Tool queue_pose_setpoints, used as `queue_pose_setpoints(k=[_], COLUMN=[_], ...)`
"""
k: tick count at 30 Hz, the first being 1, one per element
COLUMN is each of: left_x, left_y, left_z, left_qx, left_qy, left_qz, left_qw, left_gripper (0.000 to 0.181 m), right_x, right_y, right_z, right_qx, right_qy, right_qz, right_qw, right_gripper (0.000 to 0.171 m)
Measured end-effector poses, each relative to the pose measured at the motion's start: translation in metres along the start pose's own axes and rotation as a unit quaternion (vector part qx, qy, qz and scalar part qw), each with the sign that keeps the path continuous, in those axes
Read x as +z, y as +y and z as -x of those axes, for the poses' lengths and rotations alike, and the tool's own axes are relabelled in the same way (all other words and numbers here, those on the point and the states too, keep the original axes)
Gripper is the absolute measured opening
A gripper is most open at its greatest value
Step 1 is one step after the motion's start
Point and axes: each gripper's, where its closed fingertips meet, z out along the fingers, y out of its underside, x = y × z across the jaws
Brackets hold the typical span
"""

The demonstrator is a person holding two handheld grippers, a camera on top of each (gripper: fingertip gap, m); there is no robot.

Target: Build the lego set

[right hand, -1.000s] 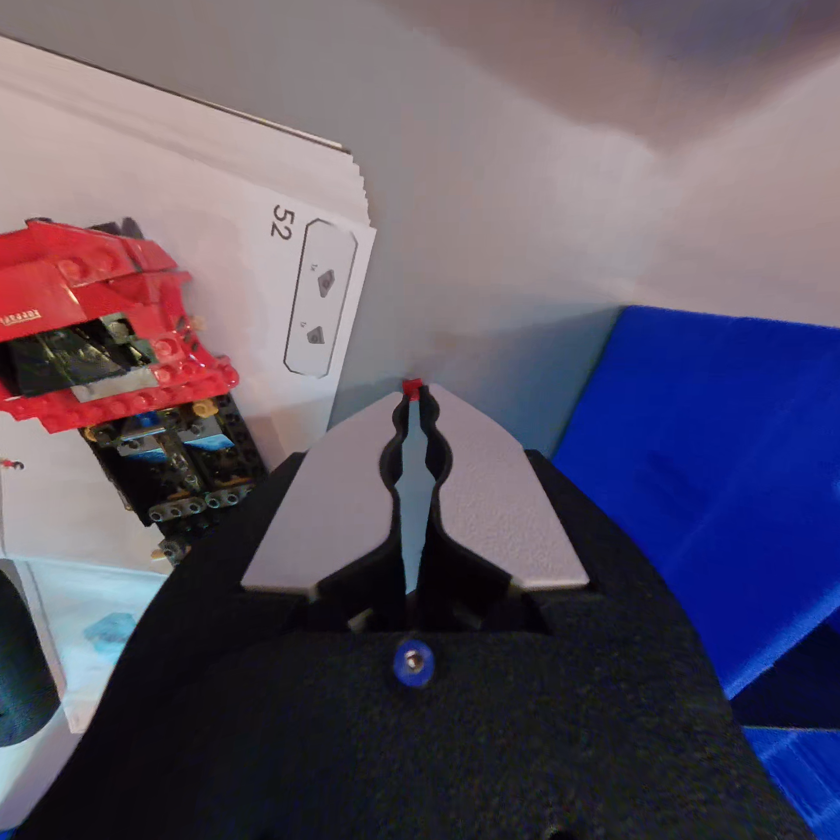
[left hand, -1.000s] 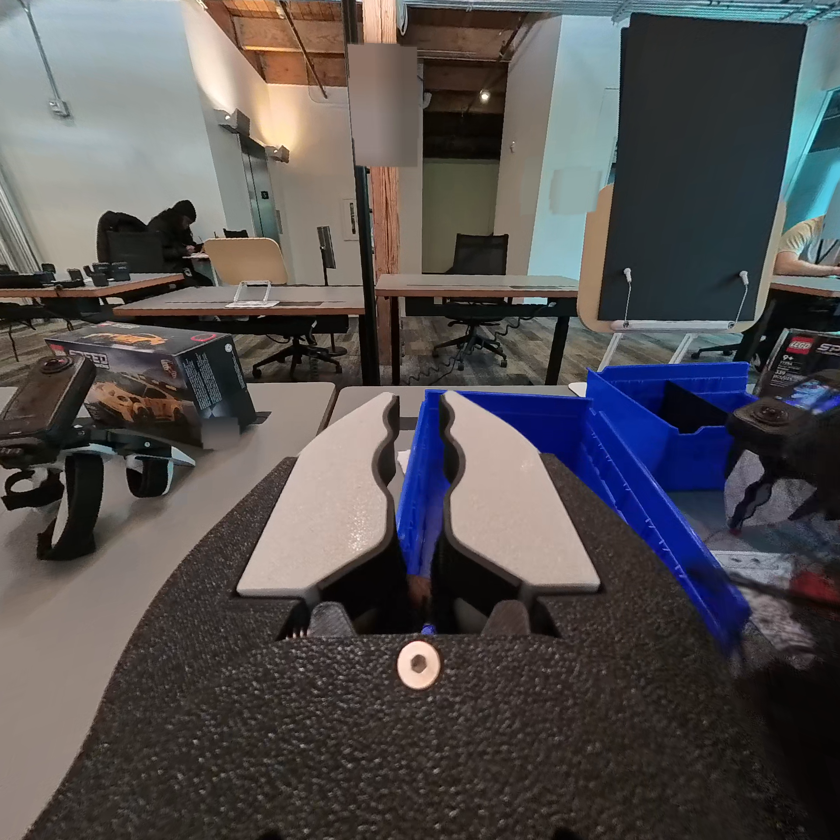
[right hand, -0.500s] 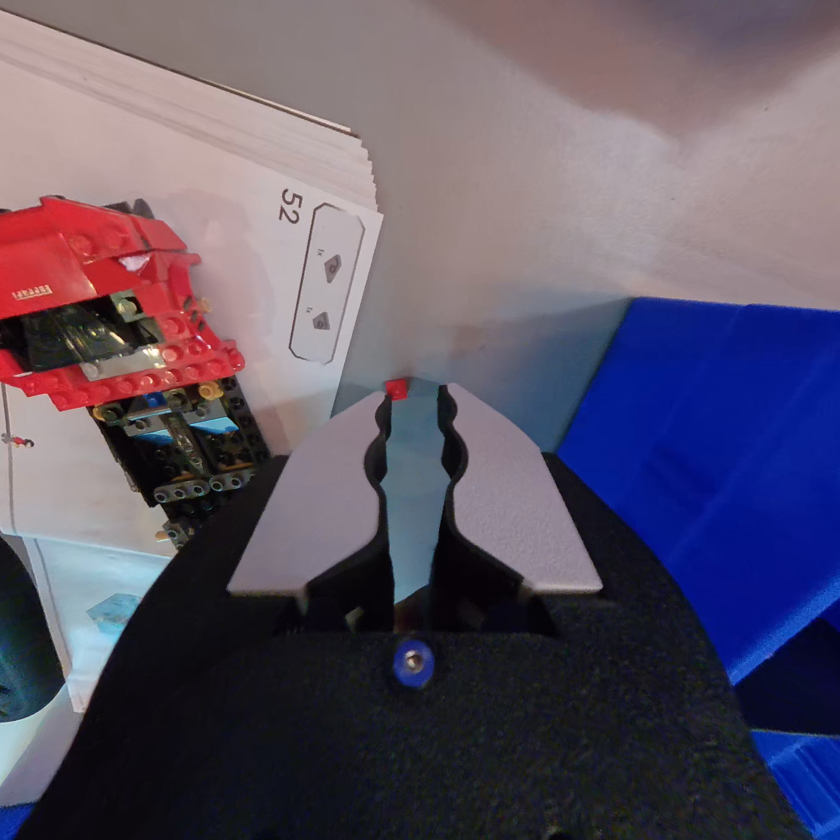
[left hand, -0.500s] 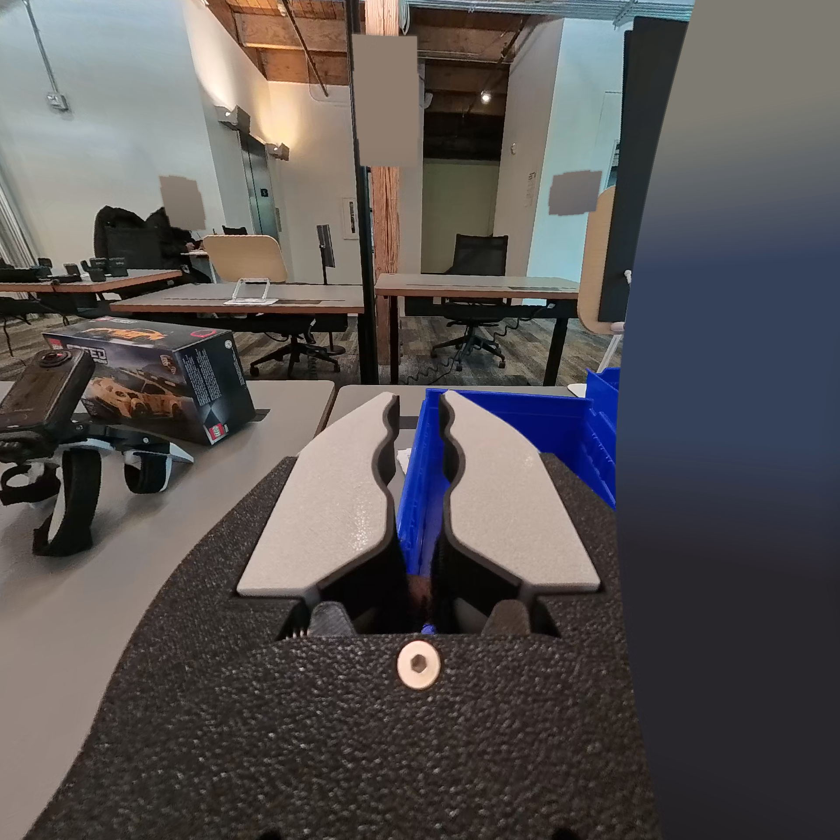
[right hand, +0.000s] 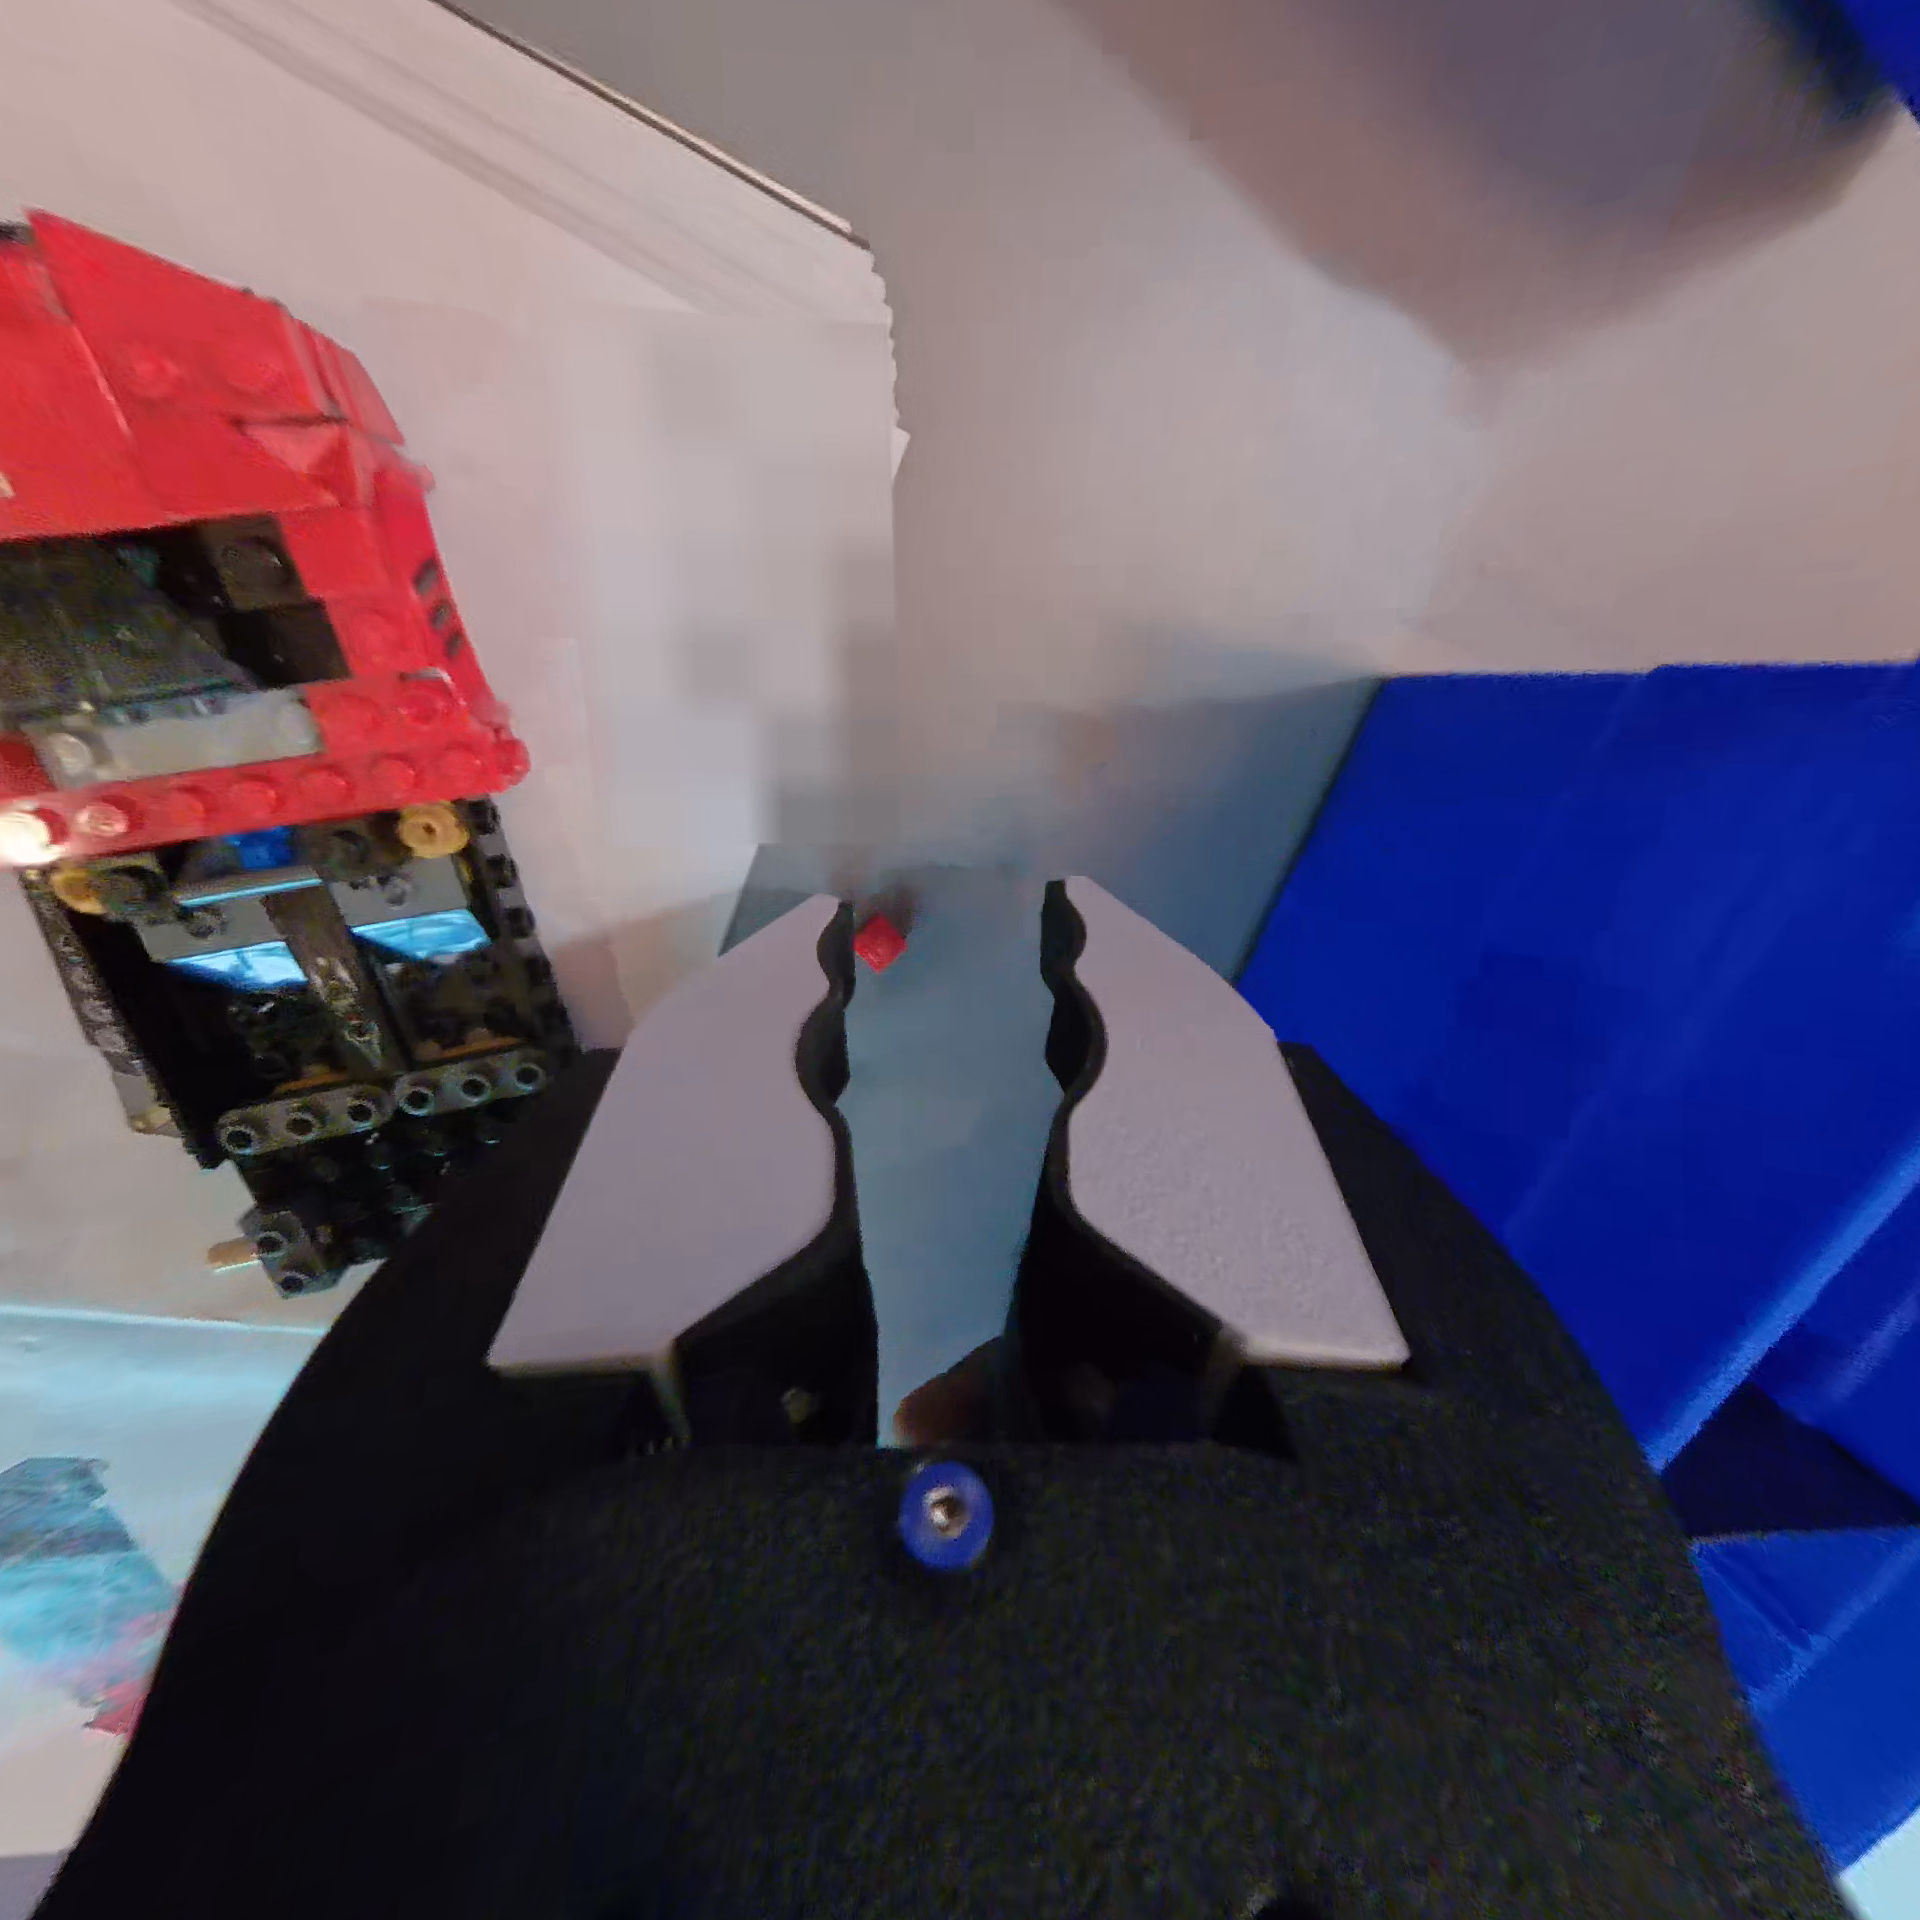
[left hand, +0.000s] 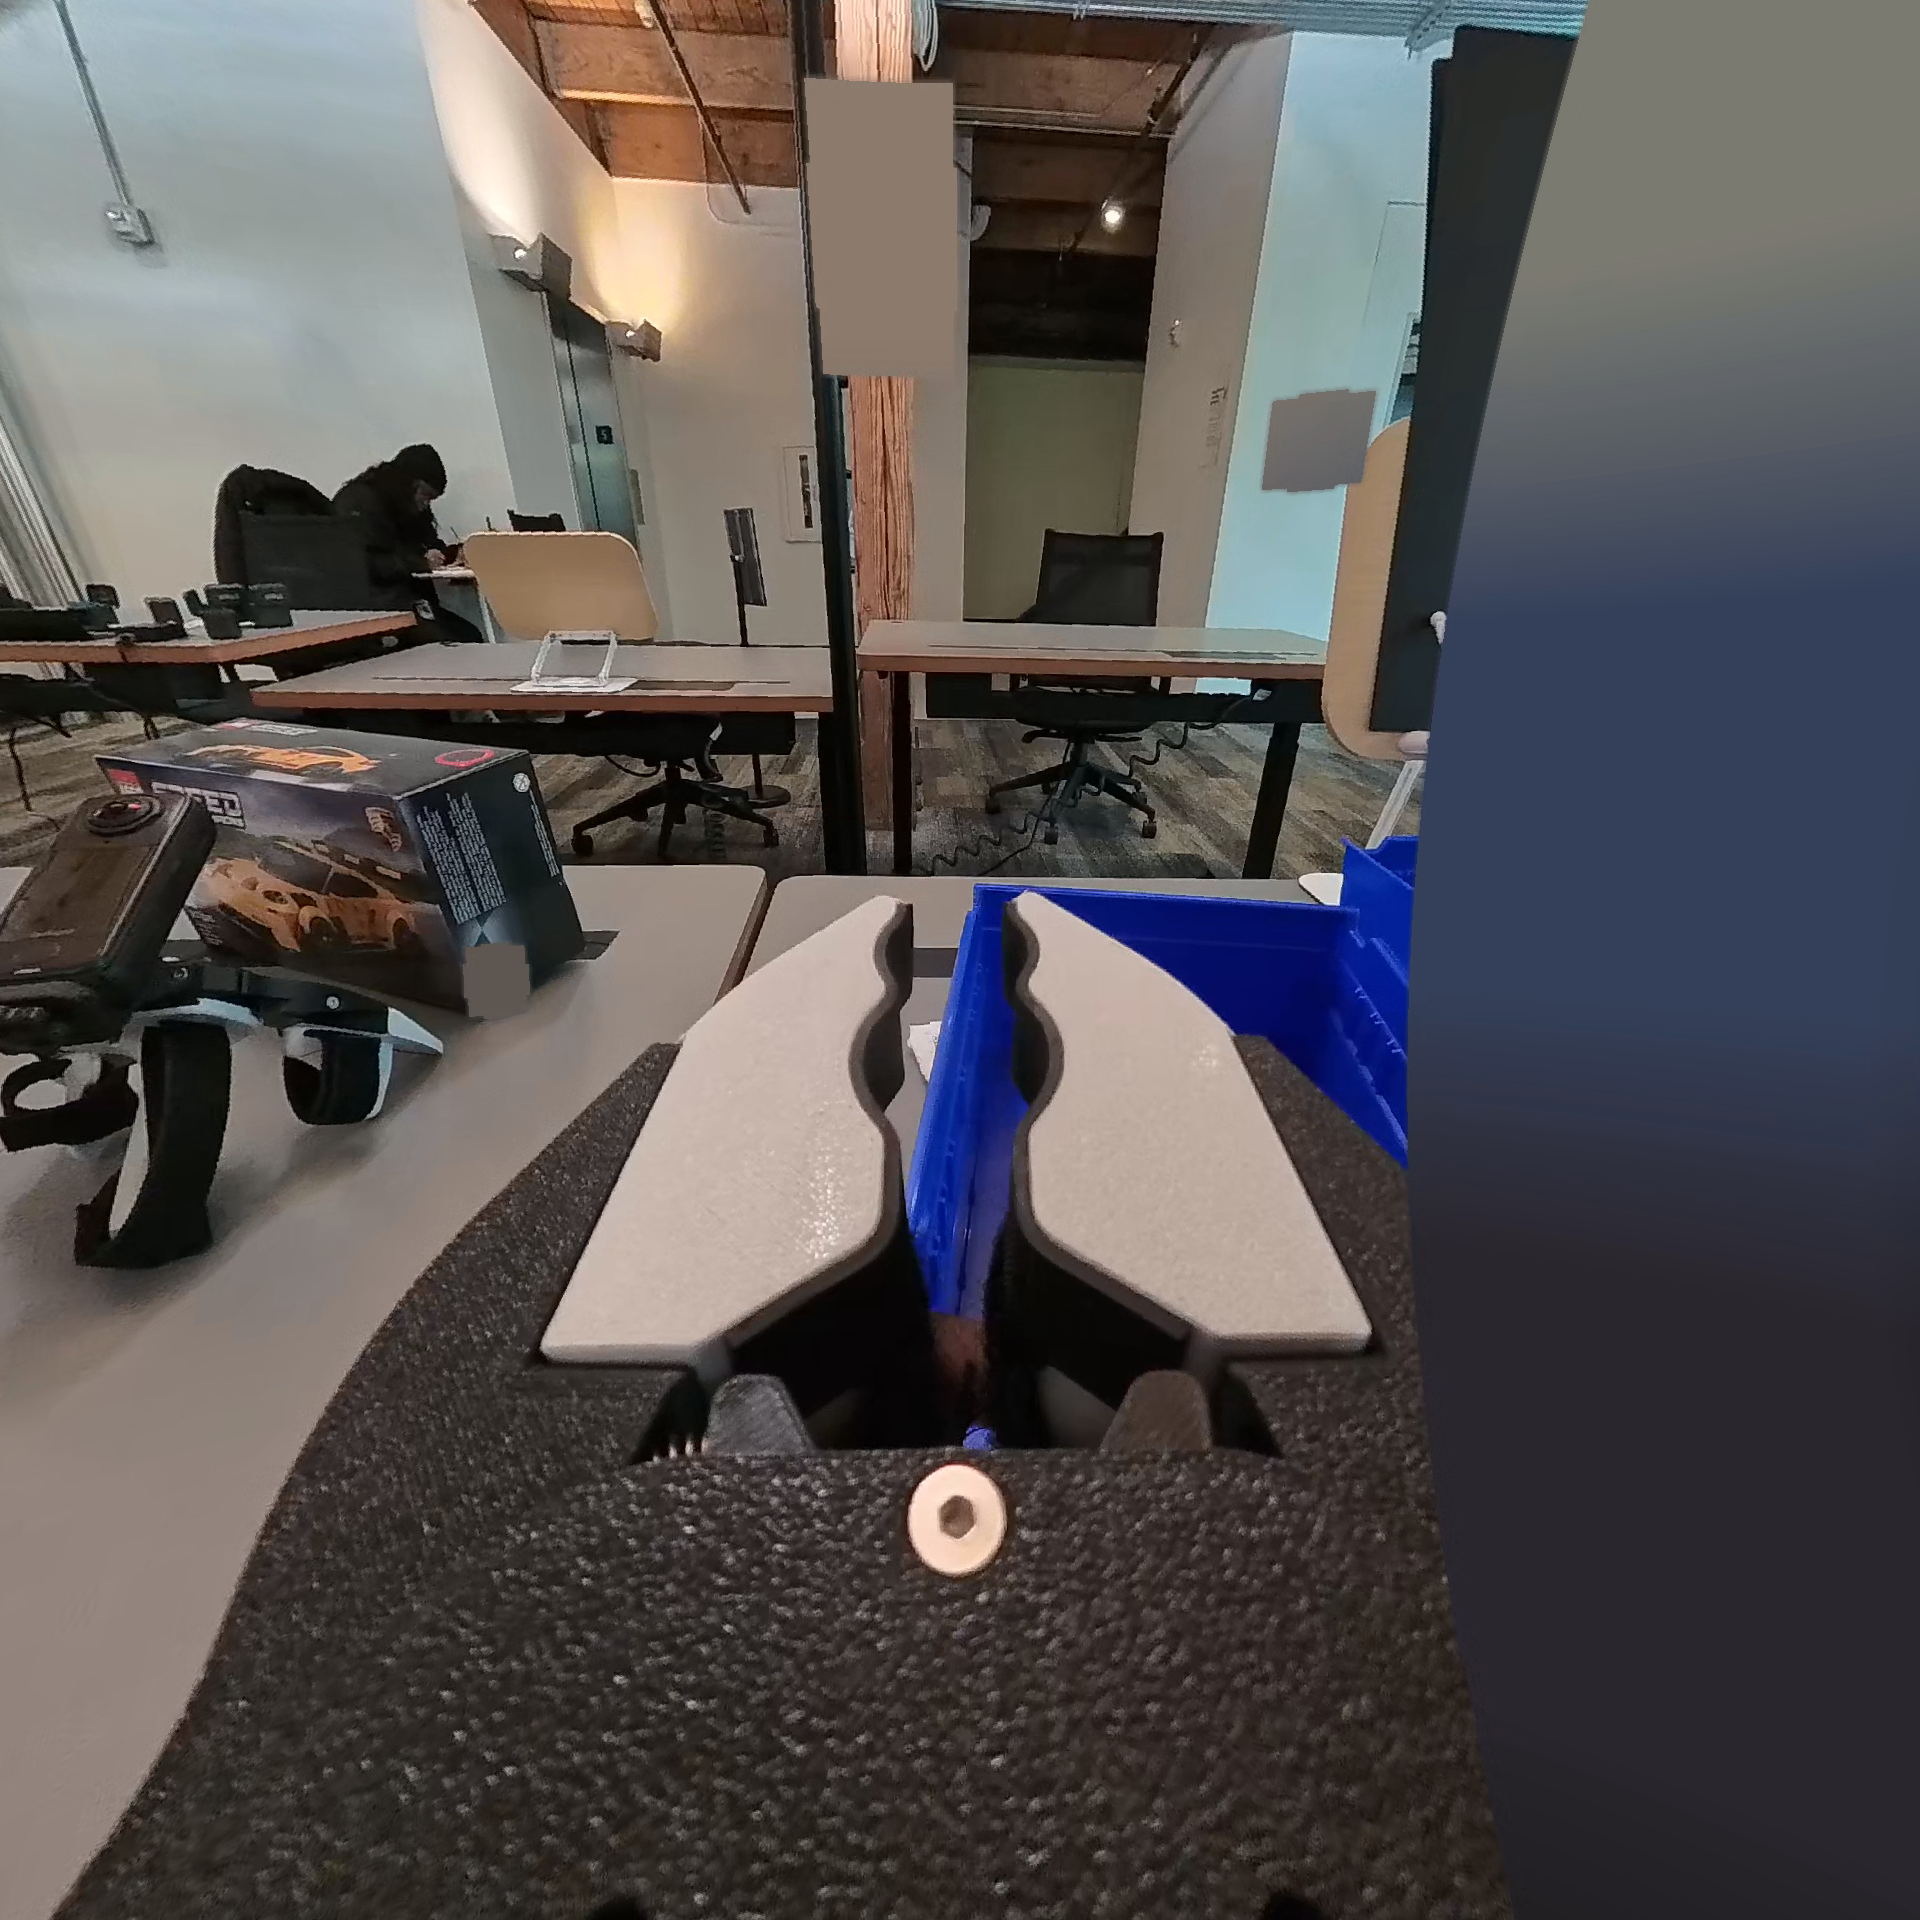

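While the right gripper (right hand: pixel 945 914) stood open, the red piece (right hand: pixel 879 943) at mid-frame awaited regrasping for the model (right hand: pixel 239 665).

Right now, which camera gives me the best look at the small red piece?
The right wrist view. The small red piece lies on the grey table between the open fingers of the right gripper, close to the left one, apparently loose. The left wrist view shows none of it, only a blue bin ahead.
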Motion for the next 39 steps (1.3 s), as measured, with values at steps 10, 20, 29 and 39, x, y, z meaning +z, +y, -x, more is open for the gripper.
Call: queue_pose_setpoints(k=[10,20,29,39], left_x=[0.003,0.002,-0.007,-0.008], left_y=[0.002,0.002,-0.002,-0.001], left_z=[-0.001,-0.004,0.005,0.009], left_qx=[0.003,0.011,0.0,-0.01], left_qy=[0.001,0.001,-0.008,-0.006], left_qz=[0.006,0.012,-0.007,-0.013], left_qw=[1.0,1.0,1.0,1.0], left_gripper=[0.015,0.015,0.015,0.015], right_x=[-0.016,-0.083,0.032,0.056], right_y=[0.005,-0.187,-0.228,-0.231], right_z=[0.009,-0.06,-0.116,-0.118], right_qx=[0.074,-0.012,-0.127,-0.18], right_qy=[-0.038,-0.026,-0.102,-0.127], right_qz=[-0.05,-0.209,-0.011,-0.021], right_qw=[0.995,0.978,0.987,0.975], right_gripper=[0.012,0.021,0.019,0.016])
